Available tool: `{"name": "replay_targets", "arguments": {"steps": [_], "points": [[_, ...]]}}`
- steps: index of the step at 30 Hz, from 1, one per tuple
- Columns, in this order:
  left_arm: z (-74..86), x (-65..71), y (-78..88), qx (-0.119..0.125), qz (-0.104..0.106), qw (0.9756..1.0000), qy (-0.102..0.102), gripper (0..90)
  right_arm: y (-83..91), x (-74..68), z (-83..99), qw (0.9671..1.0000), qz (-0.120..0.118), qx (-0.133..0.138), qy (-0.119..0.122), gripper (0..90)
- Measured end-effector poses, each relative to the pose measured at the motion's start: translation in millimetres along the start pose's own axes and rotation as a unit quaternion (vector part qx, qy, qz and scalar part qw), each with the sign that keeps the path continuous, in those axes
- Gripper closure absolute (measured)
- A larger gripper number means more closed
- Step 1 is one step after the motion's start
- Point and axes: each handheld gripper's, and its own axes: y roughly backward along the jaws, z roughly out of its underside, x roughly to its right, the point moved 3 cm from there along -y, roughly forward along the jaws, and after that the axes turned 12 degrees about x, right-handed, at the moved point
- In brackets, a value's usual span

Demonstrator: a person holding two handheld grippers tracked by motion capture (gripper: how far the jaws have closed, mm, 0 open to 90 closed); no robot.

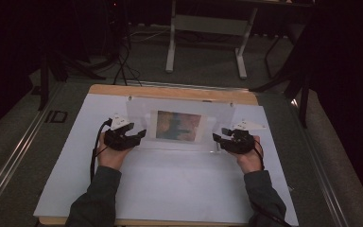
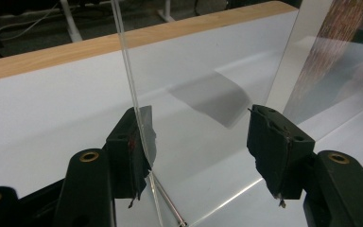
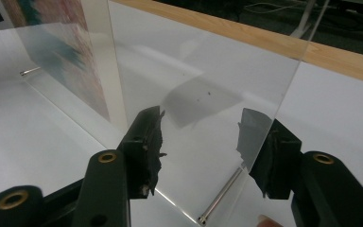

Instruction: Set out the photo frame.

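Clear acrylic frame (image 1: 179, 125) w/ a colourful picture (image 1: 178, 126) inside stands upright on the white sheet (image 1: 170, 189) covering the tabletop (image 1: 170, 91), nearer the far edge, roughly centred left-right.

Left gripper (image 1: 139, 135) sits at the frame's left end; right gripper (image 1: 217, 137) at its right end. Both hands low on the sheet.

Left gripper view: fingers spread apart, clear panel edge (image 2: 132, 94) runs down just beside the left finger (image 2: 130, 151), other finger (image 2: 276, 146) well apart from it – no squeeze, released. A metal pin (image 2: 168, 201) shows at the panel's base.

Right gripper view: fingers likewise spread, straddling the panel's end (image 3: 288, 75); one finger (image 3: 146, 142) in front, the other (image 3: 274, 156) behind the acrylic. Pads not pressing, so released. A pin (image 3: 220, 196) here too.

Judgement: frame is assembled and standing, pic in place. Grippers are lined up at both ends but no grip made yet. Left to do, prob: close on both ends, then lift or shift the frame. Early stage of the handling.
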Motion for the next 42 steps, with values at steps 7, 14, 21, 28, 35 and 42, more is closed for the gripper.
{"name": "replay_targets", "arguments": {"steps": [7, 14, 21, 28, 35, 42], "points": [[0.3, 3.4, 1.6, -0.002, -0.001, 1.0000, 0.000, 41.5, 3.4, 0.2, 2.3, 1.0000, 0.000, -0.002, -0.005, 48.6], [1.2, 2.8, 3.9, -0.002, -0.003, 1.0000, 0.001, 41.4, 3.2, -2.4, 2.9, 1.0000, -0.001, -0.002, -0.004, 48.6], [2.0, 2.6, 5.9, -0.002, -0.001, 1.0000, 0.001, 41.4, 4.4, -4.9, 3.3, 1.0000, 0.000, -0.003, -0.004, 48.6], [2.8, 4.1, 10.4, -0.004, -0.005, 1.0000, 0.006, 41.4, 5.1, -7.3, 3.0, 1.0000, -0.004, -0.005, -0.003, 48.6], [3.0, 4.7, 11.6, -0.006, -0.004, 0.9999, 0.007, 41.3, 6.1, -7.9, 3.4, 1.0000, -0.006, -0.007, -0.004, 48.6], [3.6, 2.0, 11.8, -0.005, 0.003, 0.9999, 0.012, 41.2, 7.9, -10.1, 0.8, 1.0000, -0.007, -0.005, -0.004, 48.9]]}}
